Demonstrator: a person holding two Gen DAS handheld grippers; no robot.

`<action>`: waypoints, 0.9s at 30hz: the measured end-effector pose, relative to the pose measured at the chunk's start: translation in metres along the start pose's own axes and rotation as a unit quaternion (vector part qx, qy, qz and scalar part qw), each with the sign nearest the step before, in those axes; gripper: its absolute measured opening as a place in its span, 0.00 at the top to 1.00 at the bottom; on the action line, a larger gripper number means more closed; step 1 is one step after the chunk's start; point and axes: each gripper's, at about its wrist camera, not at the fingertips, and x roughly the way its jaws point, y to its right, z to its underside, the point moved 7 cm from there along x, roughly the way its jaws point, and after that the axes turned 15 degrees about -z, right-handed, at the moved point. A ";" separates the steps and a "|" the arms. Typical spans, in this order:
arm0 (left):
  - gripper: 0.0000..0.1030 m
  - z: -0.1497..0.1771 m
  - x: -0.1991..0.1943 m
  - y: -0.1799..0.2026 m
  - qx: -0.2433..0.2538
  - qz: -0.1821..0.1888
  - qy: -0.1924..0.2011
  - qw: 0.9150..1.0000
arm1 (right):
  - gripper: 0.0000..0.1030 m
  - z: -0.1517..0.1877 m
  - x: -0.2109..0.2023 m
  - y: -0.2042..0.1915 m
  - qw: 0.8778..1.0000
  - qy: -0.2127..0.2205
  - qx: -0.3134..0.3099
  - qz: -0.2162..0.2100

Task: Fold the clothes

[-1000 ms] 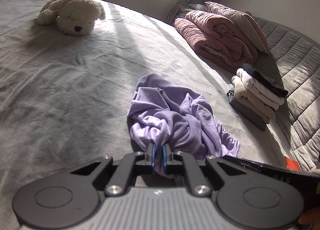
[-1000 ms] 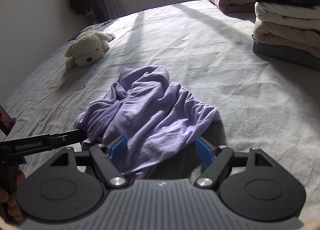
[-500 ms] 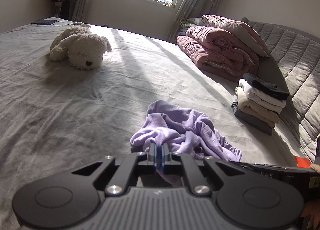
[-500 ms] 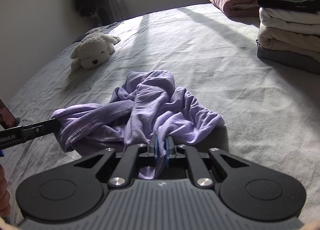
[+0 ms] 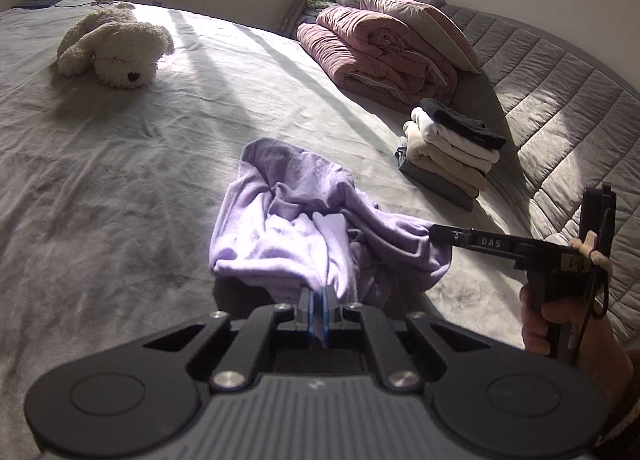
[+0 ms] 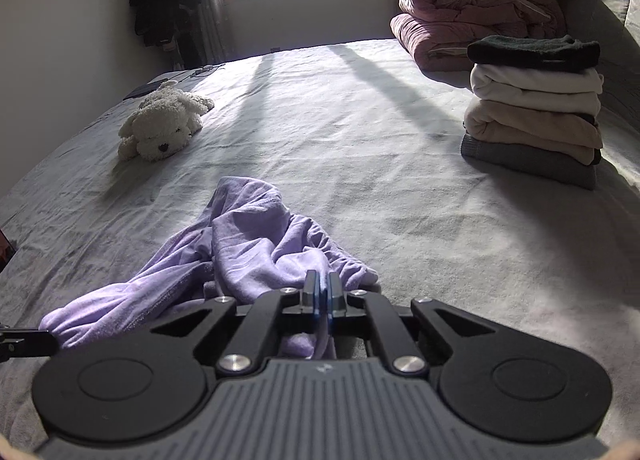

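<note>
A crumpled lilac garment [image 5: 296,228] lies on the grey bed, partly lifted at its near edge. My left gripper [image 5: 317,300] is shut on a fold of it. My right gripper [image 6: 321,288] is shut on another edge of the garment [image 6: 248,252]. The right gripper also shows in the left wrist view [image 5: 434,234], pinching the cloth at the right. The left gripper's tip shows at the left edge of the right wrist view [image 6: 44,342], holding a stretched corner.
A stack of folded clothes [image 5: 448,152] [image 6: 532,108] sits at the right by the quilted headboard [image 5: 560,108]. A folded pink duvet and pillow [image 5: 384,52] lie behind it. A white plush dog [image 5: 116,48] [image 6: 160,126] lies at the far left.
The right gripper closed on the garment's edge. Both grippers have since lifted and drawn apart, stretching the cloth between them.
</note>
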 end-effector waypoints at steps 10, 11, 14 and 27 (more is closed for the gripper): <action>0.97 0.027 0.005 0.036 0.076 0.066 -0.062 0.993 | 0.85 0.003 0.005 -0.004 0.998 -0.019 0.037 -0.040; 0.96 0.026 0.005 0.036 0.080 0.067 -0.061 0.993 | 0.85 0.004 0.006 -0.007 0.998 -0.022 0.040 -0.048; 0.83 0.024 0.004 0.034 0.088 0.071 -0.062 0.992 | 0.60 0.006 0.012 -0.016 0.997 -0.027 0.044 -0.065; 0.53 -0.018 0.023 -0.015 0.020 -0.025 -0.037 0.999 | 0.46 0.019 0.018 -0.056 0.991 -0.047 0.024 -0.120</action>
